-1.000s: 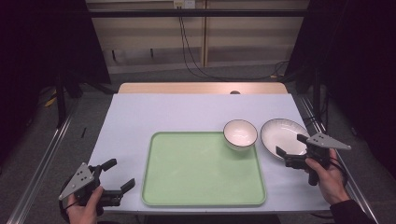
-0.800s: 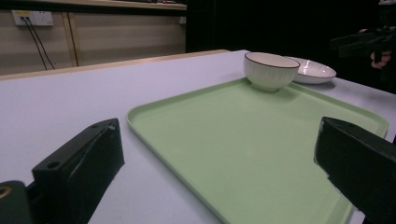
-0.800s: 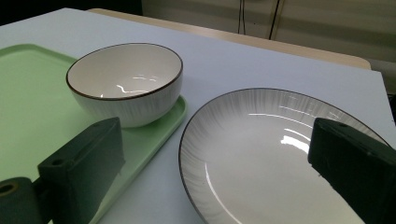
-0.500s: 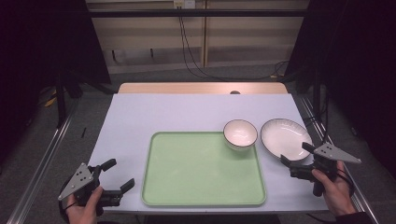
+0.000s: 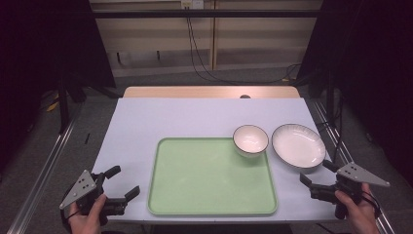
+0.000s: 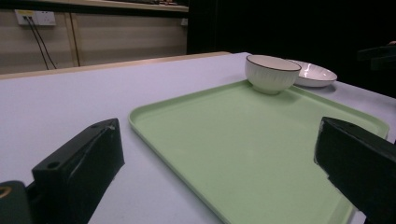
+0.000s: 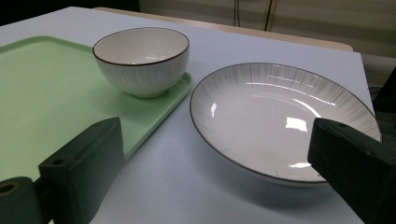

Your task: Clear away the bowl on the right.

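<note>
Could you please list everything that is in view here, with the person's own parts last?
table: one, pale grey-white top, centre of the high view.
tray: one, light green, on the table's near middle.
bowl: one, white with a dark rim, on the tray's far right corner.
plate: one, white, on the table just right of the tray.
cables: several, black, hanging behind the table.
left gripper: one, black, open, held at the table's near left corner.
right gripper: one, black, open, just short of the plate.
hands: two, at the bottom corners.
</note>
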`<control>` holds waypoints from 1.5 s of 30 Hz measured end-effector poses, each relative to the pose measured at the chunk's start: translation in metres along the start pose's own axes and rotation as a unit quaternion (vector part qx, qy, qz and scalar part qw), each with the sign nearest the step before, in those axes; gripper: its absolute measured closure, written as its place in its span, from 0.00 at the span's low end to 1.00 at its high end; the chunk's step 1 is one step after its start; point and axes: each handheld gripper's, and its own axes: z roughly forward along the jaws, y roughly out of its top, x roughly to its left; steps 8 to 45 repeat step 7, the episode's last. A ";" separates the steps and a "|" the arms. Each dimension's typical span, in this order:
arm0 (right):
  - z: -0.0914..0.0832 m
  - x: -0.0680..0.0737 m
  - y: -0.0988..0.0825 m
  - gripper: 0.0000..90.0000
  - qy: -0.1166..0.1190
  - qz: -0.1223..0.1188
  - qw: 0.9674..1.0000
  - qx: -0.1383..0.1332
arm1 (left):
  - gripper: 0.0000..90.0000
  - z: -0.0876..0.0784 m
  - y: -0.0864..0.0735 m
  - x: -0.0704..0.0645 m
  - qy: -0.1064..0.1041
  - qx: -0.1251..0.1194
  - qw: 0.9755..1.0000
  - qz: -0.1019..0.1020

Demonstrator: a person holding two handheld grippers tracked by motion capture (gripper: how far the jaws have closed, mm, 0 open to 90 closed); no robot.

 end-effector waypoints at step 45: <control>-0.004 0.000 -0.007 0.09 0.004 0.007 1.000 0.011 | 0.01 0.000 0.000 0.000 0.001 0.002 1.000 0.002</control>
